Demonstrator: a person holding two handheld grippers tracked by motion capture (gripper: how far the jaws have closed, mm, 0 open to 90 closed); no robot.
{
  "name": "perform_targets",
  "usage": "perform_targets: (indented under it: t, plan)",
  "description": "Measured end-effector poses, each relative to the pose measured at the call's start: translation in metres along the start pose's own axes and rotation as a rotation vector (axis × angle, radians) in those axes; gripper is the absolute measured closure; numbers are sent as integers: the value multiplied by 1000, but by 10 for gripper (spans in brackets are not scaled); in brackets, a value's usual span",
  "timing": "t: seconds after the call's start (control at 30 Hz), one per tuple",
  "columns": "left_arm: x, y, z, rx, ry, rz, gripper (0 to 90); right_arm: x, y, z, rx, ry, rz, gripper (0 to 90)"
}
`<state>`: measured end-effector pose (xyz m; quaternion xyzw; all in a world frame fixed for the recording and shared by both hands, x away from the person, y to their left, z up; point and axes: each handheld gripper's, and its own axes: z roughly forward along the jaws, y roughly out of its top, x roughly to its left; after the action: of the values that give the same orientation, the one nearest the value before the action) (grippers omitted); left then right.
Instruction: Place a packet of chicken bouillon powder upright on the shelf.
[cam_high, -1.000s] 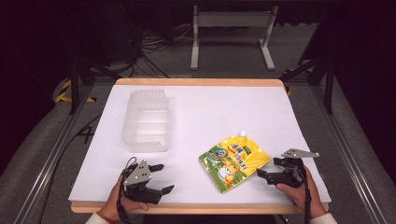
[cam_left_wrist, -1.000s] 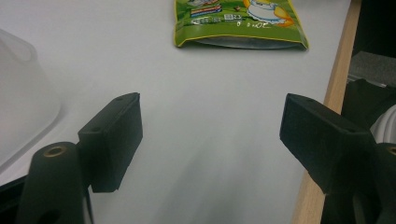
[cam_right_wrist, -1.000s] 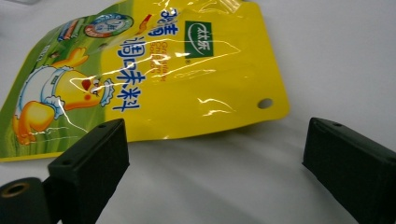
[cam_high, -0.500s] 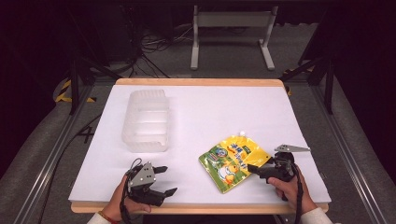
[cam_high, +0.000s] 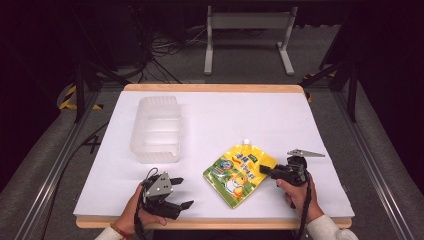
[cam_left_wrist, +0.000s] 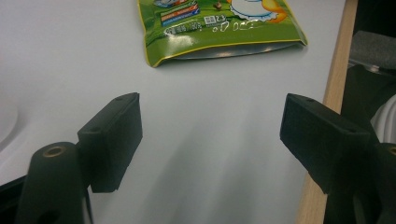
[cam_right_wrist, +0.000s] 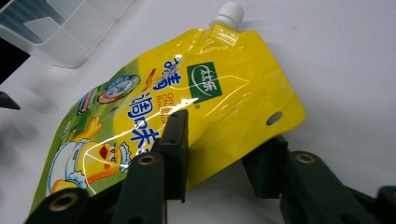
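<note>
Right hand-held gripper (cam_high: 264, 171): jaws narrowed onto the yellow corner of the spouted pouch (cam_high: 239, 172), one jaw over the printed face, the other under the edge, as the right gripper view shows; pads appear to bear on the film, corner slightly lifted. Jaws just closing from wide, pouch between them. Grip taken at the flat corner near the punched hole, likely because the film there is thin and easy to pinch, clear of the bulging middle.

Spouted pouch: yellow and green, duck print, white cap (cam_right_wrist: 228, 12) pointing away from the person; lying flat on the worktop (cam_high: 240, 115), near the front edge, right of centre. Green bottom seam toward the left hand-held gripper.

Left hand-held gripper (cam_high: 184, 192): jaws wide, nothing between them, resting low near the front edge, aimed across at the pouch's bottom seam; judged to be waiting to take or steady that end.

Clear plastic tray (cam_high: 155, 129): empty, left of centre, well apart from the pouch; probable destination.

Changes from the earlier frames: right hand-held gripper drawn in from beside the pouch's right edge to over its corner; jaws gone from wide to narrow. Pouch, tray and left hand-held gripper much as before.
</note>
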<state>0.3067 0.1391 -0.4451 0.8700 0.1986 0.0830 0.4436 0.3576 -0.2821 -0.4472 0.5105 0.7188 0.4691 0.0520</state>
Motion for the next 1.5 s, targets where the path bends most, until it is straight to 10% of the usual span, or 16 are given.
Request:
perform_targets:
  t: [0.37, 1.1, 1.5]
  plan:
    - [4, 11, 5, -17, -18, -16, 221, 26, 11, -16, -118, 71, -130, 896]
    - [24, 60, 31, -100, -15, -40, 253, 112, 31, -40, -227, 236, -470, 900]
    - [28, 63, 25, -113, -16, 0, 573, 127, 33, -41, -230, 253, -542, 900]
